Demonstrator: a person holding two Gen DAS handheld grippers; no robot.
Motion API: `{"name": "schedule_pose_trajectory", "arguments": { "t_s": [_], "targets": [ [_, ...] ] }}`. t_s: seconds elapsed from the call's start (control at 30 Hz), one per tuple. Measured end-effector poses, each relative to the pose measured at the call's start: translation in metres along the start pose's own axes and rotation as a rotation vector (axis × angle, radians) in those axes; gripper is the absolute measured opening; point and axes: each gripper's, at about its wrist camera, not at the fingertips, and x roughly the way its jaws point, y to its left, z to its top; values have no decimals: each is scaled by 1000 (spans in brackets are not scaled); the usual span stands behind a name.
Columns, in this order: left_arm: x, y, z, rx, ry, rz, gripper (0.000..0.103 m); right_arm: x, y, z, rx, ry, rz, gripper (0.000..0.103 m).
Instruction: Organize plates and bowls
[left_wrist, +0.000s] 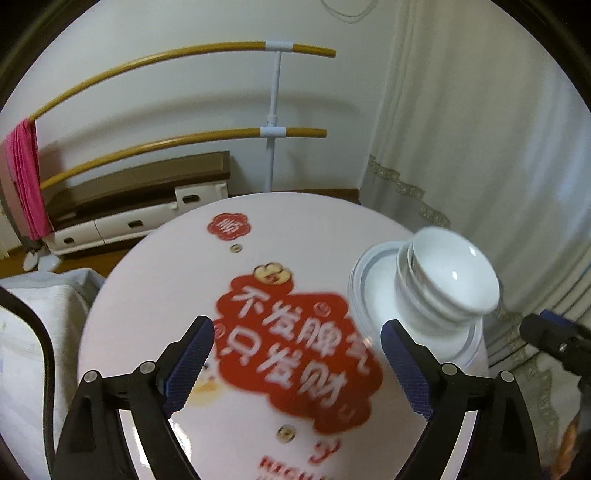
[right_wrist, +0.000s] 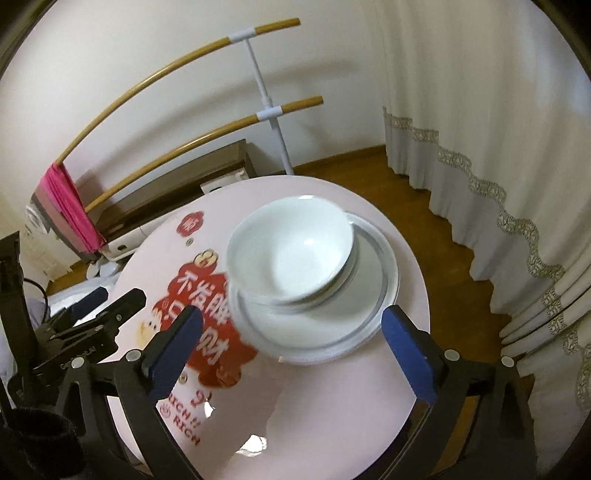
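A stack of white bowls (left_wrist: 447, 277) sits on a stack of white plates (left_wrist: 373, 280) at the right side of a round pink table (left_wrist: 147, 295). In the right wrist view the top bowl (right_wrist: 291, 251) rests on the plates (right_wrist: 332, 328), just beyond my open fingers. My left gripper (left_wrist: 297, 334) is open and empty above the table's red print, left of the stack. My right gripper (right_wrist: 293, 325) is open and empty, hovering over the near edge of the plates. The left gripper (right_wrist: 107, 295) shows at the left of the right wrist view.
A rack with wooden bars (left_wrist: 184, 55) and a pink cloth (left_wrist: 26, 177) stands behind the table by the wall. White curtains (right_wrist: 480, 147) hang at the right. A wooden floor (right_wrist: 424, 221) lies around the table. White bedding (left_wrist: 37, 332) is at the left.
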Motion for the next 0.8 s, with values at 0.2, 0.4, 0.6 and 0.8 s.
{"name": "schedule_pose_trajectory", "arguments": {
  "t_s": [0.2,0.4,0.6,0.8],
  "targets": [
    [-41,-2,-40,36,-65,-14,98,-26,20,-39,-33,-58,-1,103],
    [-83,-10,-74,65,-112,-16,102,-47,28,-79,-27,-75,12,103],
    [-123,-19,-101,91,-151,-31,102,-73,35,-109,-51,-128,-16,103],
    [-160,-30,-124,116,-231,-19,102,-100,47,-130,-87,-195,-29,103]
  ]
}}
